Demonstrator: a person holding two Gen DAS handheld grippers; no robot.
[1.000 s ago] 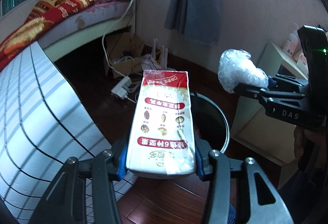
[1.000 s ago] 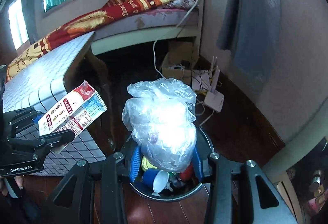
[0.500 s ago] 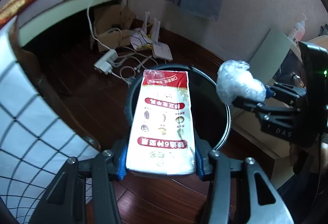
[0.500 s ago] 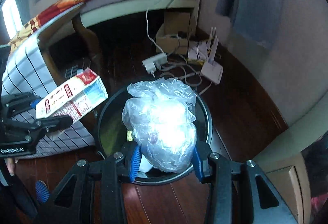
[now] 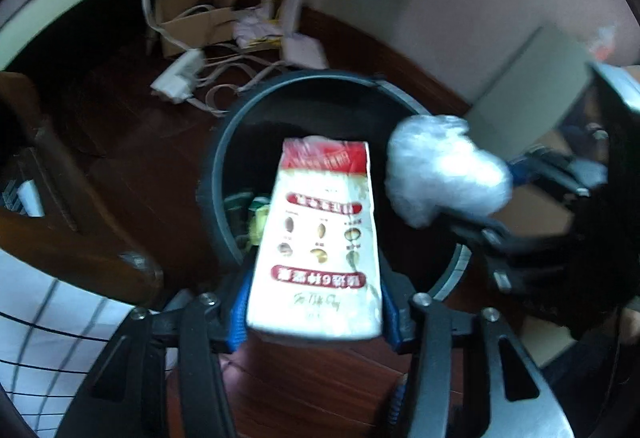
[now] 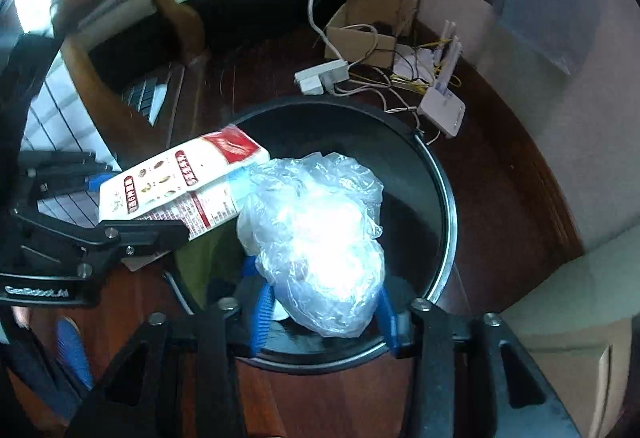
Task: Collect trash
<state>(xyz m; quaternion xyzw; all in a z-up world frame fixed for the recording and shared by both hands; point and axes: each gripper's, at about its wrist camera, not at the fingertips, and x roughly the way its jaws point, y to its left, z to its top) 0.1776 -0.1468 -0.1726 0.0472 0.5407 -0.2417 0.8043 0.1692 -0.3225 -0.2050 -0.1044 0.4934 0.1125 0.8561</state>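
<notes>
Left wrist view: the left gripper (image 5: 314, 322) had just been opening, the carton (image 5: 320, 246) apparently loose between its fingers, above the bin (image 5: 218, 173).

Right wrist view: the right gripper (image 6: 324, 312), likewise opening, stood wide around the plastic bag (image 6: 316, 250) over the bin.

The carton (image 5: 320, 250) above the black bin (image 5: 224, 141) is white with a red top band, red label strips and small brown nut pictures; the bag (image 6: 320, 246) beside it is clear, glaring white. Around the bin, the floor (image 6: 500, 173) is dark red-brown wood, the power strip (image 6: 320, 75) white, and the surface (image 5: 36, 322) white with a dark grid.
</notes>
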